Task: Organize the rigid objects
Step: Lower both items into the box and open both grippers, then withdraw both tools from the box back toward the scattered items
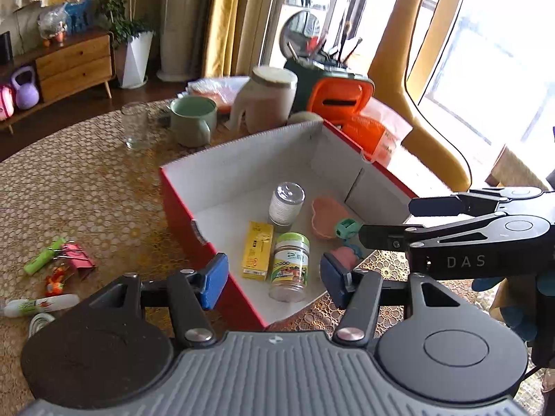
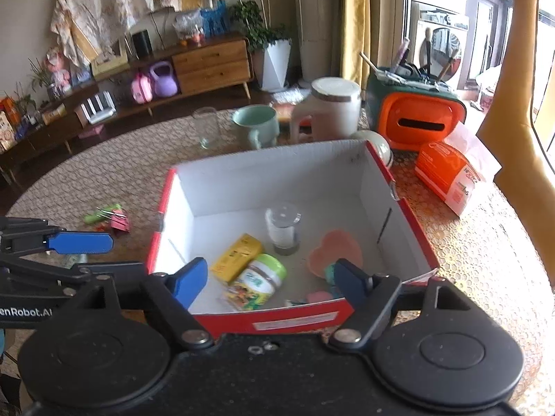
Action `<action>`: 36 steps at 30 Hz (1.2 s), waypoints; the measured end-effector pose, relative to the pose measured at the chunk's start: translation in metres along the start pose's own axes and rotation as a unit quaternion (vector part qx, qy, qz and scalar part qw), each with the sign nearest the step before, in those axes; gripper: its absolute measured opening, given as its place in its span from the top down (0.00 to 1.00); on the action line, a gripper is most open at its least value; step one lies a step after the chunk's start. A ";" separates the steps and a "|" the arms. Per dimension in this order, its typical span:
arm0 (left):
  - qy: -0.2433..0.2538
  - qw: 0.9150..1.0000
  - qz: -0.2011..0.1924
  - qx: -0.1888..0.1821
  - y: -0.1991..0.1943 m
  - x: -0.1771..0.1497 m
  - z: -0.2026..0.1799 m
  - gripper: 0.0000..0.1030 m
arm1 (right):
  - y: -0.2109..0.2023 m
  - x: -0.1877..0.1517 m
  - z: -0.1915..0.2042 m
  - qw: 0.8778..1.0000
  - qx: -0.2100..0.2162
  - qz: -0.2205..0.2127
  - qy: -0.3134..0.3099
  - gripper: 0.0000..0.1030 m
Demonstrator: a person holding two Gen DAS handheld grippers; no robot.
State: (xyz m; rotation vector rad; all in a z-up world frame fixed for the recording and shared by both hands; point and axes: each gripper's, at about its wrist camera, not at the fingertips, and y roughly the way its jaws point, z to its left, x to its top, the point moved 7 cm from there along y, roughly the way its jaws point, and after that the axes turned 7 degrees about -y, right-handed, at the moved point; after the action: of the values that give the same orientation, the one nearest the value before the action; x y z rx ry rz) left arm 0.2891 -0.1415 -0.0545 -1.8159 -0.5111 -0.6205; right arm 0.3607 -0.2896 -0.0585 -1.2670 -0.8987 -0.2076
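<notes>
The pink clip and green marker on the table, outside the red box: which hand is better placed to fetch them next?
Probably the left. The pink clip and green marker lie left of the red box, on the left tongs' side. The right tongs hang over the box, farther away. Both tongs look open and empty.

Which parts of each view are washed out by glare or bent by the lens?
Left wrist view: the window at right is blown out white; the red box rim bows. Right wrist view: glare is milder, the table edge curves, corners go dark.
</notes>
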 end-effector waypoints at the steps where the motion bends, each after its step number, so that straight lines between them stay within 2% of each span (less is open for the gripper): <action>1: -0.001 1.000 -0.007 0.000 -0.006 -0.001 0.003 0.44 | -0.003 0.000 0.004 1.000 0.002 -0.005 0.000 0.21; 7: -0.018 0.999 -0.035 0.000 -0.037 -0.006 0.024 0.44 | -0.020 0.002 0.033 0.999 0.013 -0.037 -0.004 0.16; 10: -0.024 0.999 -0.047 0.005 -0.051 -0.010 0.036 0.34 | -0.025 0.002 0.051 0.998 0.026 -0.052 -0.008 0.14; 15: -0.037 0.998 -0.056 0.009 -0.071 -0.022 0.059 0.33 | -0.027 0.000 0.078 0.996 0.044 -0.071 -0.007 0.10; 19: -0.048 0.997 -0.064 0.021 -0.085 -0.032 0.081 0.24 | -0.023 -0.007 0.102 0.995 0.062 -0.079 -0.016 0.03; 23: -0.058 0.995 -0.070 0.034 -0.098 -0.041 0.108 0.20 | -0.016 -0.014 0.127 0.993 0.077 -0.081 -0.029 0.01; 36: -0.114 0.988 -0.080 0.068 -0.127 -0.065 0.204 0.19 | 0.020 -0.026 0.208 0.992 0.093 -0.069 -0.051 0.01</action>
State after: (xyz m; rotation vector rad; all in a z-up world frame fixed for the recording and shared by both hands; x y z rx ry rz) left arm 0.1946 0.0884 -0.0584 -1.7356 -0.8392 -0.4756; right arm 0.2589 -0.1075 -0.0865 -1.0509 -1.0702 -0.1645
